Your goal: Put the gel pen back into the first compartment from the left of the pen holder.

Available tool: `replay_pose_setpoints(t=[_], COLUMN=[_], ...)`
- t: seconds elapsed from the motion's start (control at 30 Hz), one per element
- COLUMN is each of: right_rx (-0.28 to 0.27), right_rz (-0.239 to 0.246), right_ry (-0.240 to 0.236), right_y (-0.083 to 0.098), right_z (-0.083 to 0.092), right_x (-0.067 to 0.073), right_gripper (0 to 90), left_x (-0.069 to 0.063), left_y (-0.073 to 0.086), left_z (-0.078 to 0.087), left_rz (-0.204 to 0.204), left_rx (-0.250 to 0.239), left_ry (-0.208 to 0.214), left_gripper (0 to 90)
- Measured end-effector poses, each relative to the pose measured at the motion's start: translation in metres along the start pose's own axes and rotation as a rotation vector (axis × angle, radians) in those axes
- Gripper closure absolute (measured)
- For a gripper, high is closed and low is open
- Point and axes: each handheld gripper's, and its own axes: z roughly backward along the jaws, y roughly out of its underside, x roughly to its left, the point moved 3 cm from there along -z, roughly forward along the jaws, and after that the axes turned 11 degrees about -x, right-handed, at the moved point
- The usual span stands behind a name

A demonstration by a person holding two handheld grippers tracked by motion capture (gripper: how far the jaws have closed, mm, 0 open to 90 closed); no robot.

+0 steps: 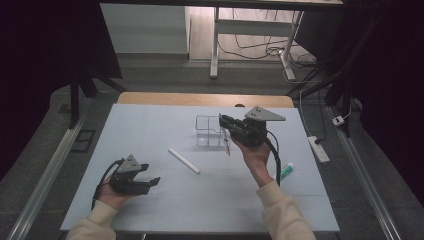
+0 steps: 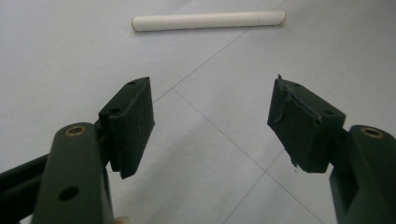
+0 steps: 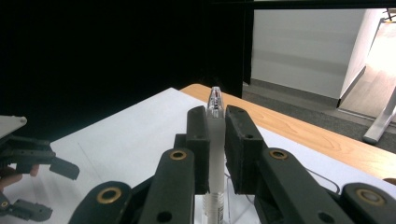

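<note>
The right gripper (image 3: 215,140) is clamped on a clear pen (image 3: 215,121), holding it upright just over the wire rack (image 1: 207,131) at the mat's (image 1: 150,200) centre. The left gripper (image 1: 150,174) rests at seven o'clock, jaws apart, with a white tube (image 2: 208,21) lying at its twelve o'clock, well apart.

The high view is dim at its edges, black to both sides; light falls from above onto the pale table (image 1: 150,200), evenly, with faint shadows; beyond the right gripper (image 3: 215,154) the background splits into black and a bright wall; the left gripper (image 2: 210,121) looks soft, its near arms blurred.
</note>
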Motion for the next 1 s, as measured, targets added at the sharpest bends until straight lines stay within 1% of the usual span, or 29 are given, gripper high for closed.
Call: replay_pose_setpoints(t=[0.3,0.5,0.6,0.67,1.0], right_rx=[-0.018,-0.029,-0.028,-0.021,-0.029], right_rz=[-0.007,0.001,0.006,0.01,0.01], right_ry=[0.002,0.0,0.006,0.02,0.03], right_y=[-0.006,-0.013,-0.016,-0.018,-0.025], right_z=[-0.009,-0.016,-0.02,-0.023,-0.034], right_x=[-0.002,0.0,0.0,-0.001,-0.004], right_gripper=[79.9,79.9,79.9,79.9,79.9], left_x=[0.0,0.0,0.0,0.0,0.0], left_y=[0.0,0.0,0.0,0.0,0.0], left_z=[0.0,0.0,0.0,0.001,0.001], left_rz=[0.0,0.001,0.001,0.001,0.003], left_rx=[-0.001,-0.003,-0.003,-0.003,-0.004], left_ry=[0.0,0.0,0.001,0.001,0.002], left_gripper=[31.1,31.0,31.0,31.0,31.0])
